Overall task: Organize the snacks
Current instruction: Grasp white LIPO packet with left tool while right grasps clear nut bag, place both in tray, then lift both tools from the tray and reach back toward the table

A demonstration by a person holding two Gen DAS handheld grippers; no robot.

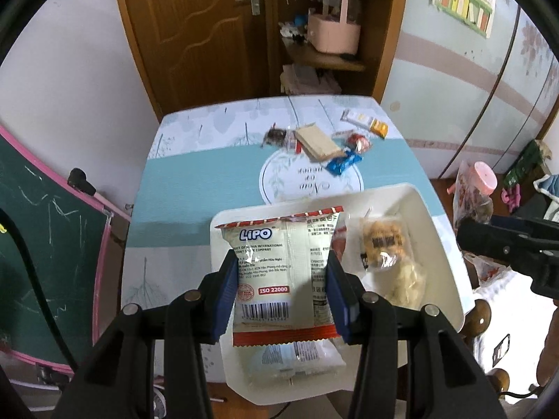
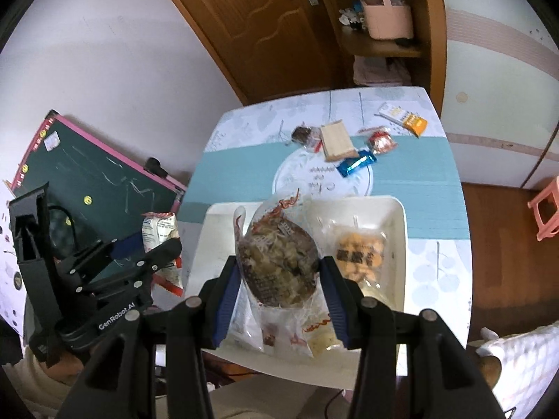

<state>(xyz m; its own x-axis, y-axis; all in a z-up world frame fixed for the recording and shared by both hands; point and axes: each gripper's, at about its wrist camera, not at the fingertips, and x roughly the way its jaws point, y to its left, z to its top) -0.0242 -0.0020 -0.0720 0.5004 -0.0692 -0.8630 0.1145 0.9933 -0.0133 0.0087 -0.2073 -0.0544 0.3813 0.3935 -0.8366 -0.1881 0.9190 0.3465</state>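
A brown panelled wooden door [image 1: 195,31] stands shut beside an open wooden shelf unit [image 1: 325,56] (a pink handled basket [image 1: 333,31] sits on it). White walls [image 1: 70,80] flank them, a pink-framed green chalkboard [image 2: 91,178] leans at left, and a pink plastic stool [image 2: 546,209] stands on the reddish wooden floor [image 2: 496,244].

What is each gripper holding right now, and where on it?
The left gripper pinches the white Lipo packet across its lower side edges. The right gripper clamps the clear bag of dark snacks across its middle.

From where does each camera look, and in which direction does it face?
Left wrist: on the left gripper, facing down at its Lipo packet over the white tray; the right gripper's edge shows.
Right wrist: on the right gripper, facing down at its clear snack bag; the left gripper shows.
Shared: tray, table, loose snacks.
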